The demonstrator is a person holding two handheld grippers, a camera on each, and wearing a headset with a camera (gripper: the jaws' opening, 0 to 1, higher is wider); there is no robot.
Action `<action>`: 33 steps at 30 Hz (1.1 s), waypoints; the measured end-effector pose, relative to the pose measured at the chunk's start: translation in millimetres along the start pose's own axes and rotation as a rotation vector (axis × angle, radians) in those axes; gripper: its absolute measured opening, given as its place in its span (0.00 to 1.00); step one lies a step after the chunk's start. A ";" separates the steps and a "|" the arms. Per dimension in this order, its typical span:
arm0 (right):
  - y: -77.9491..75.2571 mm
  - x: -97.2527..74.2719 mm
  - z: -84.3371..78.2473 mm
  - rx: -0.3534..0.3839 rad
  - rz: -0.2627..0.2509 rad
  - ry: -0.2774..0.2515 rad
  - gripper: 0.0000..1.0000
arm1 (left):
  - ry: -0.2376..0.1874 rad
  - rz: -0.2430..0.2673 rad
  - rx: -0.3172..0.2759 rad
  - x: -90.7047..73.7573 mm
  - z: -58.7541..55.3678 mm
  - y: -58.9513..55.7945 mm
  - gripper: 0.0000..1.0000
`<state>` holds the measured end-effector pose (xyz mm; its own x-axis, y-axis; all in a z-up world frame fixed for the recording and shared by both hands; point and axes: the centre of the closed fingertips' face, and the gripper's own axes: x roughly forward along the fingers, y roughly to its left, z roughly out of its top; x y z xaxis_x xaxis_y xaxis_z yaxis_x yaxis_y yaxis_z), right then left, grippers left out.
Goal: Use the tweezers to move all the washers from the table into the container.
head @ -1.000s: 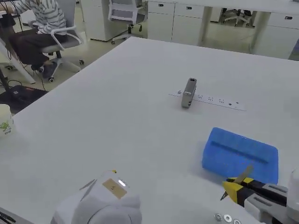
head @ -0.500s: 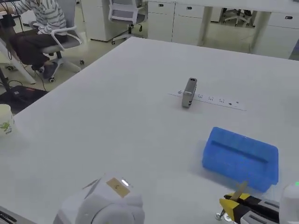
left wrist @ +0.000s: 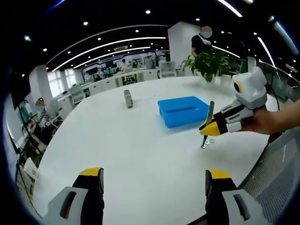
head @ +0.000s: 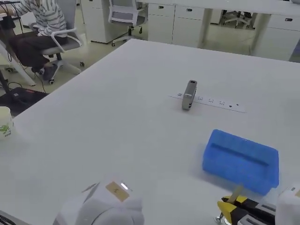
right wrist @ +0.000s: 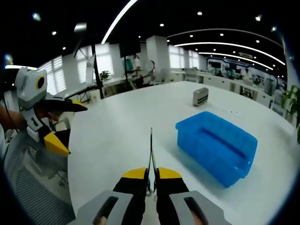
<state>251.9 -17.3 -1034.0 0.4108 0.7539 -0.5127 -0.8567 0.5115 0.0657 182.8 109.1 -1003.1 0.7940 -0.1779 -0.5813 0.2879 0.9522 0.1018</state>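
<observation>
- Bottom middle, the right gripper pinches the tweezers tight.
- The left gripper is wide open, holding nothing.
- The blue container sits at the right.

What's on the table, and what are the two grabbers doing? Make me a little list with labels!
table: white and wide
blue container: open top, standing on the table
washers: lying on the table, outside the container
tweezers: pinched in the right gripper, tips down by the washers
left gripper: open, holding nothing
grey box: farther back on the table
</observation>
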 end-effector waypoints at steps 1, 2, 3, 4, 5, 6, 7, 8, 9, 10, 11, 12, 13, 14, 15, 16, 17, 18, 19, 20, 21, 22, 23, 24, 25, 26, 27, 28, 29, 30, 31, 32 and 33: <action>0.0 -0.3 -0.2 -0.001 -0.001 0.003 0.03 | 0.002 -0.001 0.000 0.2 -0.3 -0.2 0.92; 0.1 -0.5 0.1 -0.003 -0.002 0.005 0.03 | 0.003 -0.003 0.000 0.2 -0.4 -0.5 0.92; -0.4 -0.8 0.1 -0.001 -0.004 0.004 0.02 | 0.002 -0.003 0.001 0.3 -0.3 -0.8 0.92; -1.0 -0.8 0.1 0.003 -0.006 0.004 0.02 | 0.002 -0.004 0.002 0.3 -0.3 -0.8 0.92; -1.3 -1.0 -0.1 0.008 -0.007 0.006 0.02 | 0.004 -0.005 0.002 0.3 -0.6 -1.1 0.91; -2.3 -0.8 -0.3 0.011 -0.008 0.010 0.02 | 0.004 -0.006 0.002 0.4 -0.7 -1.3 0.91; -2.5 -0.7 -0.4 0.009 -0.008 0.013 0.02 | 0.004 -0.006 0.003 0.4 -0.6 -1.3 0.91; -0.6 -0.5 0.8 0.003 -0.006 0.019 0.02 | 0.004 -0.006 0.004 0.4 -0.6 -1.3 0.91; 0.0 -0.2 1.2 -0.001 -0.004 0.025 0.02 | 0.005 -0.006 0.005 0.4 -0.9 -1.4 0.91; -0.6 0.6 1.5 -0.001 -0.004 0.032 0.02 | 0.007 -0.007 0.006 0.5 -1.2 -1.6 0.91; -1.1 0.9 1.7 0.002 -0.003 0.037 0.02 | 0.008 -0.007 0.006 0.5 -1.3 -1.7 0.91; -0.3 1.1 2.6 0.009 -0.001 0.041 0.02 | 0.008 -0.007 0.007 0.6 -1.3 -1.7 0.91; 0.4 1.3 2.8 0.031 0.008 0.046 0.02 | 0.010 -0.008 0.007 0.7 -1.6 -1.9 0.91; 0.4 1.4 2.7 0.047 0.015 0.048 0.02 | 0.011 -0.008 0.007 0.8 -1.9 -1.9 0.91; -0.9 0.3 4.3 0.051 0.013 0.041 0.02 | 0.013 -0.006 0.009 0.6 -2.1 -1.6 0.91; -1.4 -0.9 5.8 0.049 0.012 0.036 0.02 | 0.011 -0.003 0.011 0.4 -1.7 -1.1 0.91; -2.4 -2.4 8.1 0.046 0.009 0.031 0.02 | 0.008 -0.002 0.011 0.2 -1.2 -1.0 0.91; -3.8 -3.5 9.8 0.044 0.008 0.029 0.02 | 0.006 0.001 0.008 0.0 -0.7 -0.5 0.91; -4.7 -4.7 12.1 0.042 0.008 0.024 0.02 | 0.004 0.004 0.008 -0.2 -0.4 0.2 0.91; -6.6 -6.5 16.2 0.042 0.006 0.017 0.02 | 0.004 0.004 0.005 -0.3 -0.4 0.4 0.91; -8.2 -7.7 19.1 0.040 0.003 0.011 0.02 | 0.004 0.003 0.004 -0.4 -0.4 0.2 0.91; -11.7 -9.3 23.2 0.037 -0.003 0.001 0.02 | 0.005 0.002 0.004 -0.3 -0.6 0.0 0.91; -12.8 -9.8 24.8 0.037 -0.005 -0.002 0.02 | 0.006 0.003 0.006 -0.3 -0.7 0.1 0.91; -15.9 -10.9 28.1 0.037 -0.008 -0.009 0.02 | 0.006 0.004 0.008 -0.4 -0.7 0.1 0.91; -17.9 -11.4 30.3 0.037 -0.010 -0.013 0.02 | 0.006 0.002 0.009 -0.4 -0.7 -0.2 0.91; -21.1 -12.2 33.2 0.036 -0.016 -0.018 0.02 | 0.007 0.001 0.009 -0.3 -1.0 -0.4 0.91; -23.0 -12.8 35.4 0.032 -0.019 -0.023 0.02 | 0.008 0.002 0.010 -0.3 -1.3 -0.3 0.91; -25.5 -13.4 38.2 0.031 -0.021 -0.026 0.02 | 0.008 0.003 0.011 -0.4 -1.2 -0.2 0.91; -27.2 -13.9 40.2 0.028 -0.024 -0.029 0.02 | 0.006 0.004 0.011 -0.5 -0.9 0.0 0.91; -29.6 -14.4 43.4 0.026 -0.027 -0.035 0.02 | 0.005 0.004 0.011 -0.6 -0.7 0.0 0.91; -31.3 -14.6 45.4 0.030 -0.028 -0.039 0.02 | 0.007 0.003 0.010 -0.5 -1.2 0.0 0.90; -32.8 -14.6 47.4 0.039 -0.028 -0.046 0.02 | 0.009 0.003 0.009 -0.5 -1.6 -0.1 0.90; -34.7 -14.7 50.2 0.045 -0.028 -0.054 0.02 | 0.008 0.003 0.011 -0.5 -1.4 0.0 0.91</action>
<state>291.2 -25.4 -985.8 0.4520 0.7592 -0.4683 -0.8301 0.5502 0.0908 181.6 109.5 -1004.0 0.7904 -0.1727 -0.5877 0.2910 0.9501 0.1122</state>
